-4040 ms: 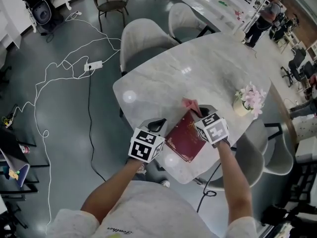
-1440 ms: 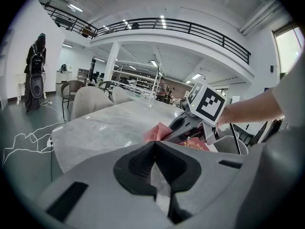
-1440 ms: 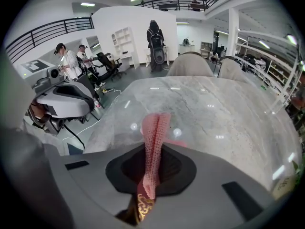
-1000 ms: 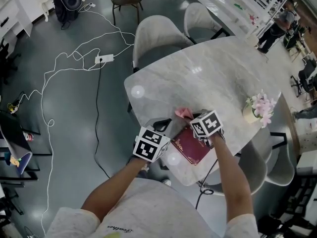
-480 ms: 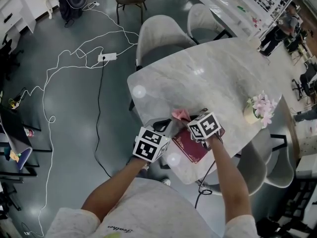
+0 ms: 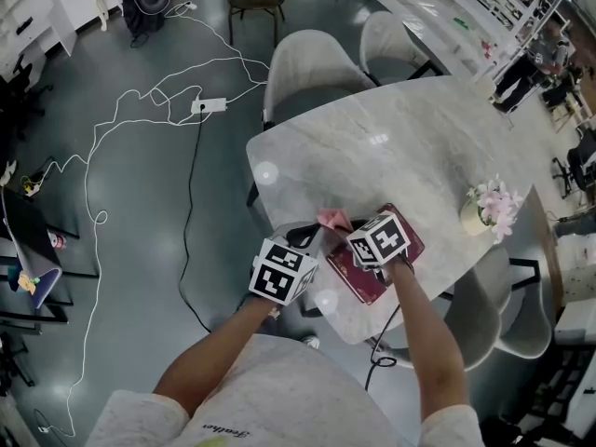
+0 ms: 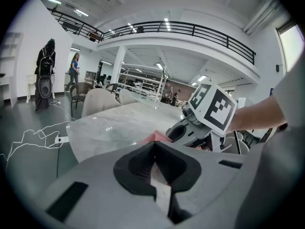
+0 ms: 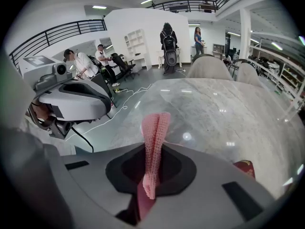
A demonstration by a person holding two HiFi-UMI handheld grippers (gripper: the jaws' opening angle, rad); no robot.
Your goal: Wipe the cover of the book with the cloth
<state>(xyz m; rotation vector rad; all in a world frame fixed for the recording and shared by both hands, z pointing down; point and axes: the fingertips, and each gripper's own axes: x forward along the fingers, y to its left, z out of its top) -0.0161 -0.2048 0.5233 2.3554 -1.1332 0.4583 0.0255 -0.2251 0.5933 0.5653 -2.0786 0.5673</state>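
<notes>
A dark red book (image 6: 361, 279) lies on the marble table (image 6: 391, 138) near its front edge; one corner of the book (image 8: 245, 168) shows in the right gripper view. My right gripper (image 6: 348, 228) is shut on a pink knitted cloth (image 8: 155, 137) and is over the book's left part. The cloth (image 6: 332, 219) sticks out past the fingertips. My left gripper (image 6: 303, 235) is just left of the book at the table's edge. Its jaws meet at the tip in the left gripper view (image 7: 153, 144), with nothing clearly between them. The pink cloth (image 7: 155, 137) shows just beyond that tip.
A small vase of pink flowers (image 6: 489, 203) stands at the table's right end. Pale chairs (image 6: 312, 63) are at the far side and another (image 6: 507, 315) at the right. White cables and a power strip (image 6: 209, 106) lie on the floor to the left.
My right gripper has slid left across the book with the cloth, and more of the cover's right part now shows. The left gripper has stayed put.
</notes>
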